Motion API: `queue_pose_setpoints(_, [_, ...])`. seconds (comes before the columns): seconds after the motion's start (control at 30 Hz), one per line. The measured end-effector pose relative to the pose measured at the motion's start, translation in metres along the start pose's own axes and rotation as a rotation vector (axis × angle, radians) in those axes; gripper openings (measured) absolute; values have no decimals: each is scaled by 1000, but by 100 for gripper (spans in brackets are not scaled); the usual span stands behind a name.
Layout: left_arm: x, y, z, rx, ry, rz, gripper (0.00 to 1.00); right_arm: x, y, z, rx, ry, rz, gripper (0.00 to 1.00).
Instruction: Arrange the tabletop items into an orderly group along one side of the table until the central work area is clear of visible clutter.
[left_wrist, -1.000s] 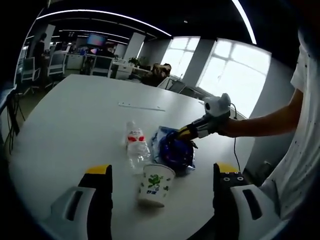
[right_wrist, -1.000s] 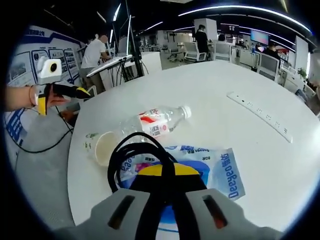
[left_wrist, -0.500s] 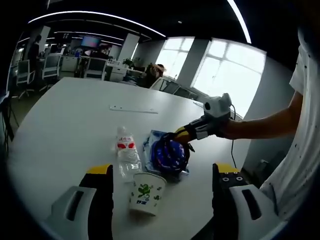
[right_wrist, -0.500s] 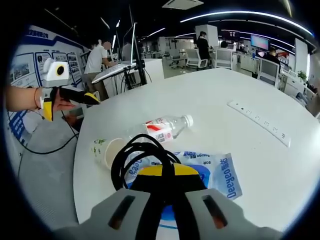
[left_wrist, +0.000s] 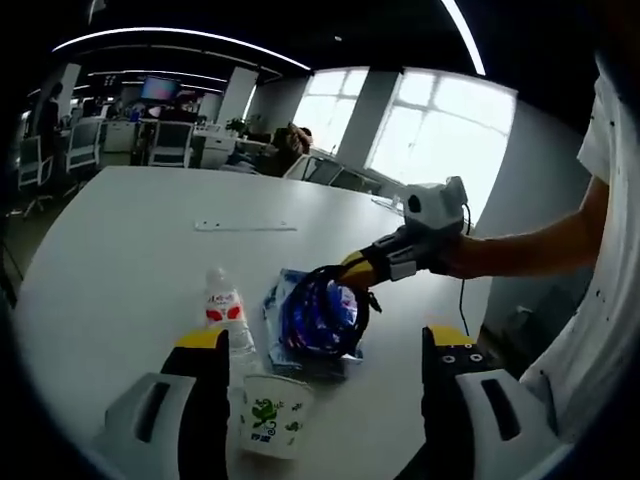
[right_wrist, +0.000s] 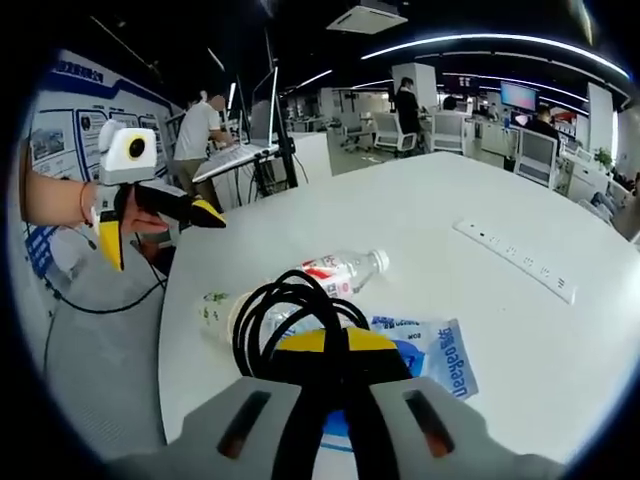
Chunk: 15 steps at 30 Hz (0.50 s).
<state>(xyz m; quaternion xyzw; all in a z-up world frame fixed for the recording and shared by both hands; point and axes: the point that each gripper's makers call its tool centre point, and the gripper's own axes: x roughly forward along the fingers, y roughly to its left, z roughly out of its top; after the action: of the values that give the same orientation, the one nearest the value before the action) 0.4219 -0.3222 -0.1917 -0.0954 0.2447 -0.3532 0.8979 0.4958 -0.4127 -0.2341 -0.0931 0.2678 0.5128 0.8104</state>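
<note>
Cable coil (right_wrist: 290, 305) now lifted off the blue bag (right_wrist: 440, 352), right gripper (right_wrist: 327, 345) raised with it since a second ago.

Right jaws are clamped on the black coil, which hangs over the bag in the left gripper view. Left gripper (left_wrist: 318, 345) has its jaws wide apart, holding nothing, above the near table edge. Paper cup (left_wrist: 266, 414) stands upright at that edge between the left jaws, water bottle (left_wrist: 224, 312) lying just behind it, touching or nearly. Bag lies beside the bottle. Power strip (left_wrist: 245, 226) sits well apart toward the far side. White table (left_wrist: 120, 240) is bare across the middle and far side.
</note>
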Motion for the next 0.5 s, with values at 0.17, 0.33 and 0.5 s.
queue_pose_setpoints(0.17, [14, -4, 8, 13, -6, -2, 78, -9, 2, 8, -4, -26, -4, 0])
queue_pose_setpoints(0.33, [30, -7, 14, 42, 7, 3, 76, -18, 3, 18, -10, -59, -14, 0])
queue_pose_setpoints(0.5, [45, -8, 18, 32, 20, 5, 78, -28, 5, 30, -12, -95, -32, 0])
